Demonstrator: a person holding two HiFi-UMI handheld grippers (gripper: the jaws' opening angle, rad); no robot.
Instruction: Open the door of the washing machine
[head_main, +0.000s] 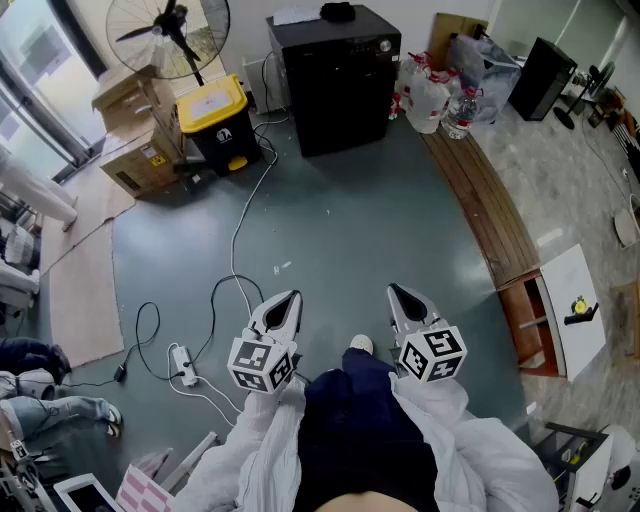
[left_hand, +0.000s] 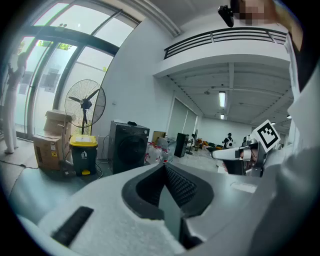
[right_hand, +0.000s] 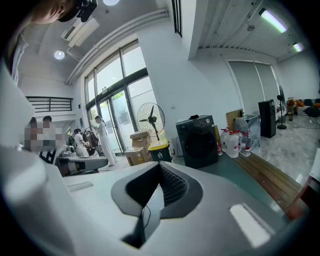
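The washing machine is standing at the far side of the green floor, straight ahead of the person and well apart from both claws, so the coming move is, in my judgement, first an approach forward and not a grasp. The left gripper and the right gripper are being held side by side just in front of the body. Both are pointing slightly downward toward the machine, which is lying about midway between their two lines, so neither hand is looking clearly nearer. Both claws are closed and are gripping nothing: in each gripper view the two ribbed pads are meeting with only a thin slit between them. The head view is showing the way across the floor, with a white cable lying on the left part of it and a yellow-lidded bin standing just beside the machine on its left. However, it is giving the machine only from above, so the door is hardly readable there. The left gripper view is showing the front of the washing machine with its round dark door, which is appearing closed, a little to the left of the jaw line. The right gripper view is showing the same front to the right of its jaw line. On which side the door is opening I cannot tell from any view.
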